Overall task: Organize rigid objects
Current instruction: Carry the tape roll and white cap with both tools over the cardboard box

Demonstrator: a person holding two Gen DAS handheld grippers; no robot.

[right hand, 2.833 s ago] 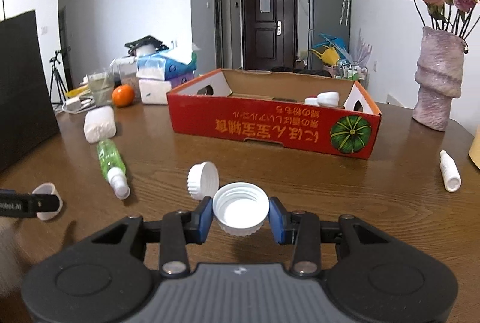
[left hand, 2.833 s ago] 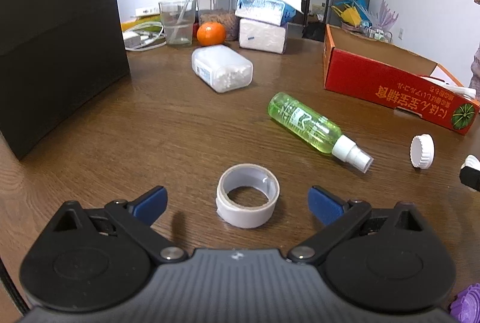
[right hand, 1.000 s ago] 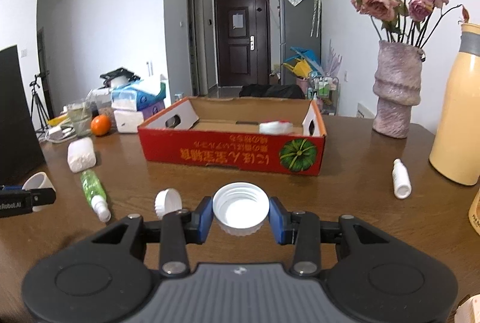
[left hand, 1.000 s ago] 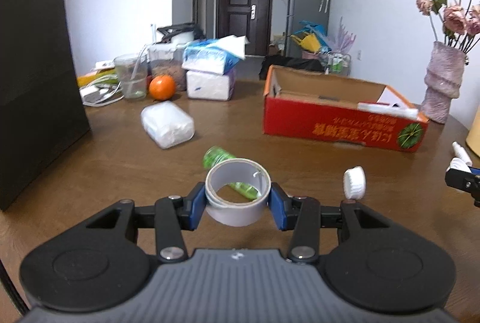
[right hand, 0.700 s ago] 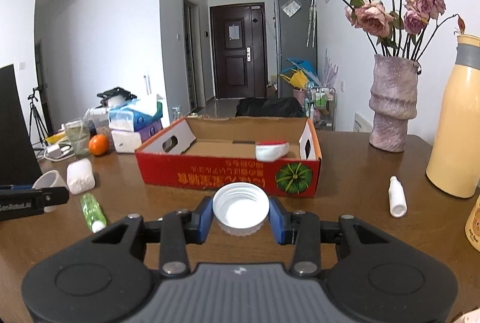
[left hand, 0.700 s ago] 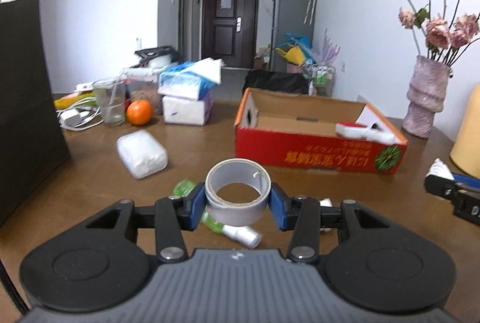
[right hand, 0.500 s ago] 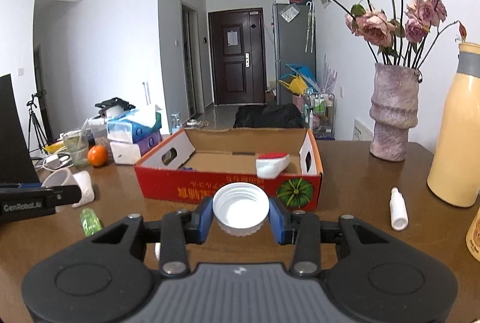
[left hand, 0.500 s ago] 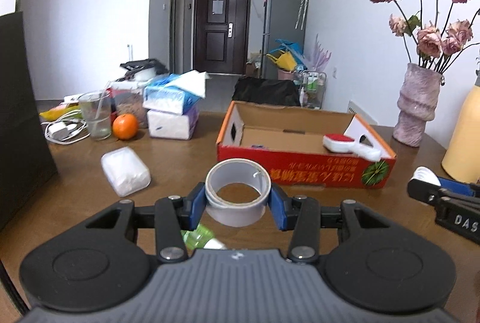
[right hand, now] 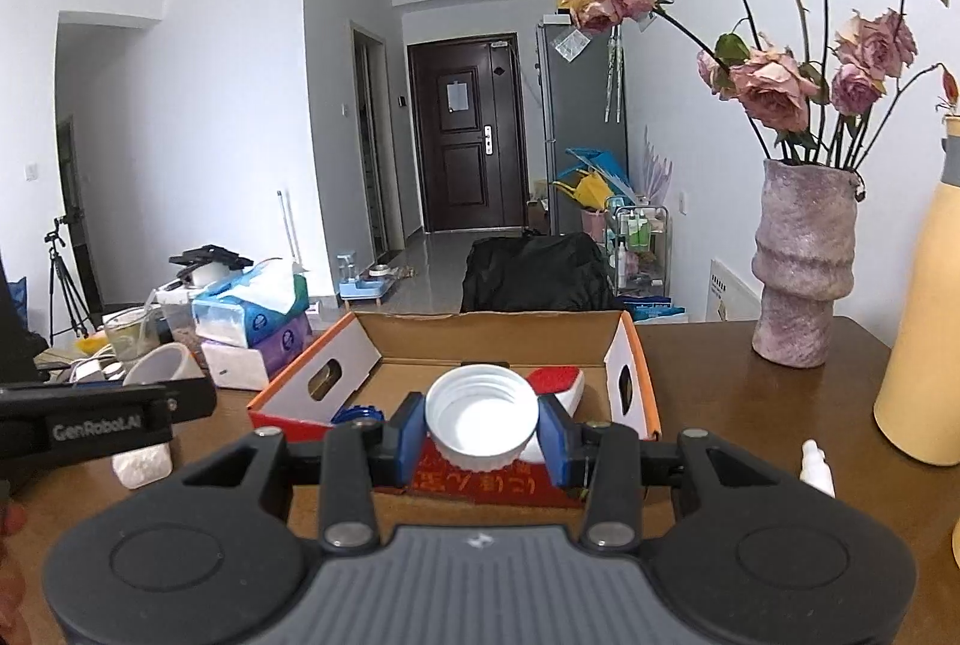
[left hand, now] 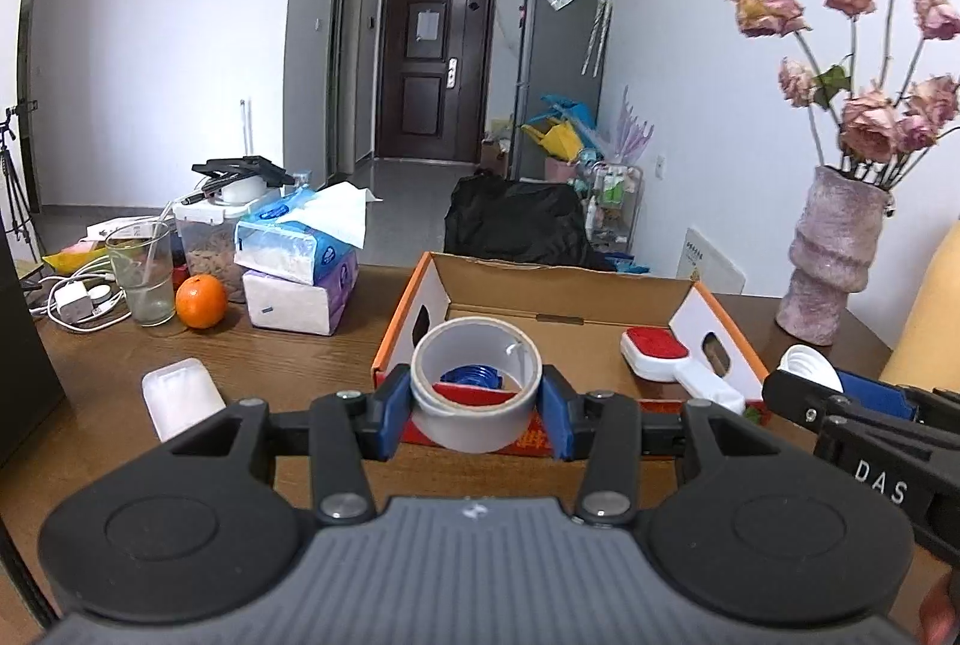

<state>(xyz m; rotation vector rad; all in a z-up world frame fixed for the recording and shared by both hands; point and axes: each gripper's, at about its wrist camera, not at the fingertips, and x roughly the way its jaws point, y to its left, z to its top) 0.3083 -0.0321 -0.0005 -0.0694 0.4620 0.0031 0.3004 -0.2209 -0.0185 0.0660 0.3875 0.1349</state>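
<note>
My left gripper [left hand: 477, 408] clamps the tape [left hand: 476, 382], right gripper [right hand: 482, 432] the cap [right hand: 482, 418]; releasing short of the box [right hand: 637, 386] risks either rolling off.

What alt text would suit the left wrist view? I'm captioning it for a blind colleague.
The left claw grips a roll of tape in front of an open red cardboard box on a wooden table. The box holds a red-and-white brush; the right claw, carrying a white cap, enters at right.

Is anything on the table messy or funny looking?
A tissue sticks up loosely from the blue pack. The small white bottle lies on the table outside the box.
</note>
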